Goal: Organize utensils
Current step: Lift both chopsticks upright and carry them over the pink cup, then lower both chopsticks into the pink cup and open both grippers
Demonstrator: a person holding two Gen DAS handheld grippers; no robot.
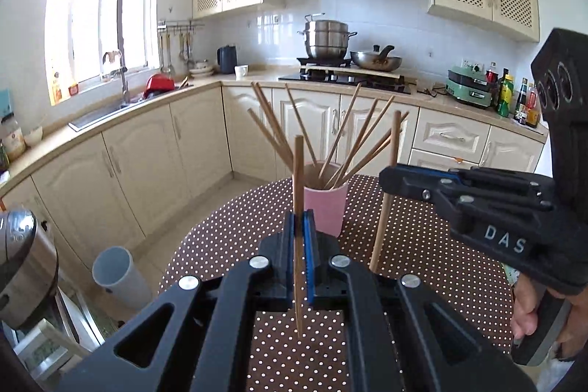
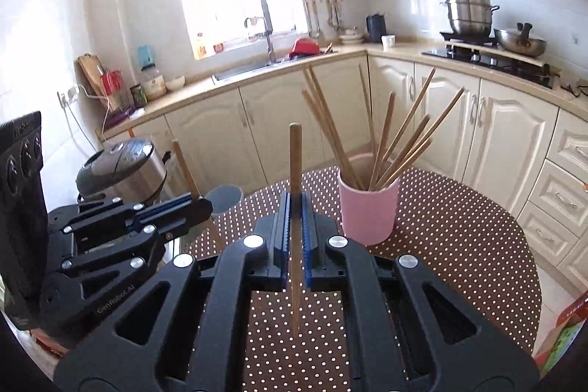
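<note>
A pink cup [image 1: 325,208] [image 2: 367,210] holding several wooden chopsticks [image 1: 345,142] [image 2: 397,142] stands on the round brown polka-dot table [image 1: 422,245] [image 2: 459,237]. My left gripper [image 1: 301,219] is shut on one upright chopstick [image 1: 298,171], just in front of the cup. My right gripper [image 2: 296,204] is shut on another upright chopstick [image 2: 295,157], left of the cup. Each gripper shows in the other's view: the right [image 1: 389,179] holding its chopstick [image 1: 387,193], the left [image 2: 198,204] holding its chopstick [image 2: 185,171].
A grey bin [image 1: 117,272] [image 2: 224,199] and a rice cooker [image 2: 123,171] [image 1: 22,263] stand left of the table. Kitchen counters with a sink [image 1: 110,112], a stove [image 1: 345,79] and pots run along the walls behind.
</note>
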